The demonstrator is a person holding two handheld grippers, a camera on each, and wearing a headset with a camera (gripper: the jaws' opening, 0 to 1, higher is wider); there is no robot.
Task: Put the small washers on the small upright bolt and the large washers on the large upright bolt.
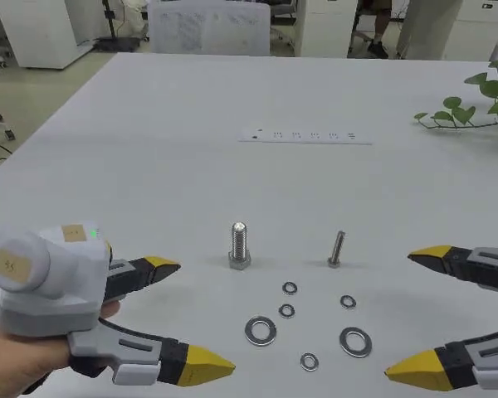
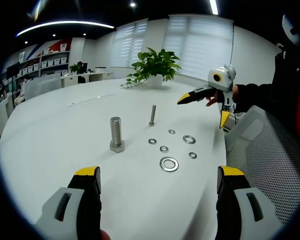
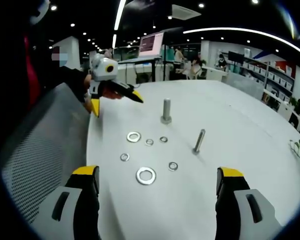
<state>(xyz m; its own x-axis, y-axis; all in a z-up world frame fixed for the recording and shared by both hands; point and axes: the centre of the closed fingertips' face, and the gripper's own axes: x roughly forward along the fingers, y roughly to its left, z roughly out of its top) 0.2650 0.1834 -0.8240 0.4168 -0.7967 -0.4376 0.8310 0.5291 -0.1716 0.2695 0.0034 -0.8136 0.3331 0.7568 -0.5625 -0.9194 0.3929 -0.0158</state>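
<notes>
Head view: loose washers (image 1: 287,311) lie flat near the front edge of the tabletop (image 1: 149,166), between left gripper (image 1: 195,313) and right gripper (image 1: 405,313), both jaws wide, empty, about equally near.

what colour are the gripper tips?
Yellow, over black. Best seen on the left gripper in the head view.

Two large washers (image 1: 261,331), four small washers (image 1: 290,288), one large bolt (image 1: 239,246), one small bolt (image 1: 337,249), one plant (image 2: 152,65).
</notes>
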